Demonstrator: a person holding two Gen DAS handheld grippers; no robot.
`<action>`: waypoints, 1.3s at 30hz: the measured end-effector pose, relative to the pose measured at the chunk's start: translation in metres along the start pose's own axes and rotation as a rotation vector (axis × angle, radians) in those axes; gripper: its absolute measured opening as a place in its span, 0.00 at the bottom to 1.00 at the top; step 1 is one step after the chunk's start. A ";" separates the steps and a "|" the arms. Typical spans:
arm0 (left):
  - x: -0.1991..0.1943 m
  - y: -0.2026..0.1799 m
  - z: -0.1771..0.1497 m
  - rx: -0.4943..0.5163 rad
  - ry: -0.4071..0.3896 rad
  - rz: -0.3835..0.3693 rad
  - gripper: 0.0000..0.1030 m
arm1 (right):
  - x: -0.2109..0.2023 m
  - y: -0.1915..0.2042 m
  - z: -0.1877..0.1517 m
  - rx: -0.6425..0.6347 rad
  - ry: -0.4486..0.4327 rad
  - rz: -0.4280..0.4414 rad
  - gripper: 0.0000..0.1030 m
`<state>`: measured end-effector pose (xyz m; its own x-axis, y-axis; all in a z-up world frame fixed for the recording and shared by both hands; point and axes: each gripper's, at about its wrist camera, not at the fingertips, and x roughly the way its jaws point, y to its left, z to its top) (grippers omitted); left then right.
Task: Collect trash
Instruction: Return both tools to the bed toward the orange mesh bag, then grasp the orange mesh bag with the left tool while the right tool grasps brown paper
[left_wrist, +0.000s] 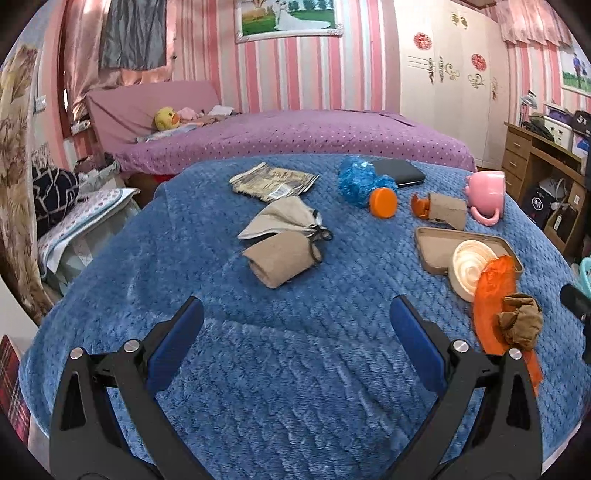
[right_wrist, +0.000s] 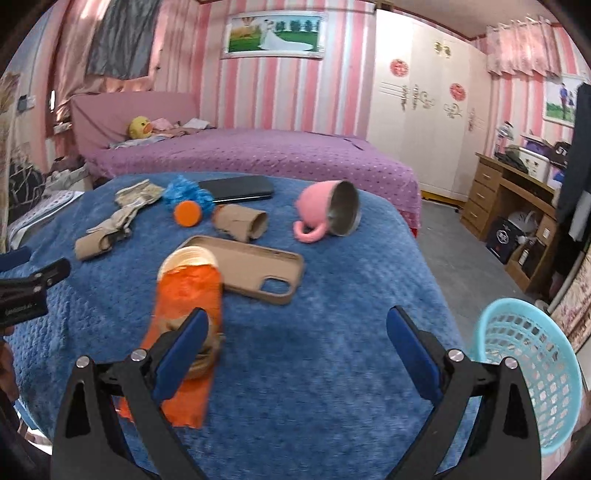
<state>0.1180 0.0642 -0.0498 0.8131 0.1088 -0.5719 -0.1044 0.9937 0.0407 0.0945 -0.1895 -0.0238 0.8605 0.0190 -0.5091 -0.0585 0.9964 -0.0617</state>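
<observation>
One seemingly empty blue basket (right_wrist: 532, 373)

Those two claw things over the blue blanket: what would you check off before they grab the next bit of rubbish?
1. Left gripper open, empty: ok.
2. Right gripper open, empty: ok.
3. Turquoise basket in reach, at the right gripper's side: ok.
4. Orange wrapper near the right gripper's left finger, not between the fingers: not ok.
5. Wrapper free to lift: a brown wad lies on it: not ok.
6. Basket has room: cannot tell.
</observation>
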 end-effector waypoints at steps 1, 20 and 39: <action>0.001 0.003 0.000 -0.010 0.006 0.000 0.95 | 0.000 0.004 0.000 -0.005 0.001 0.007 0.92; 0.005 0.005 0.000 -0.034 0.022 -0.004 0.95 | 0.035 0.036 -0.012 -0.063 0.113 0.175 0.45; 0.009 -0.102 -0.005 0.033 0.086 -0.169 0.95 | 0.017 -0.082 -0.007 0.100 0.052 -0.006 0.43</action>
<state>0.1335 -0.0365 -0.0630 0.7652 -0.0615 -0.6408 0.0497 0.9981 -0.0364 0.1107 -0.2718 -0.0337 0.8332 0.0113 -0.5529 -0.0004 0.9998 0.0199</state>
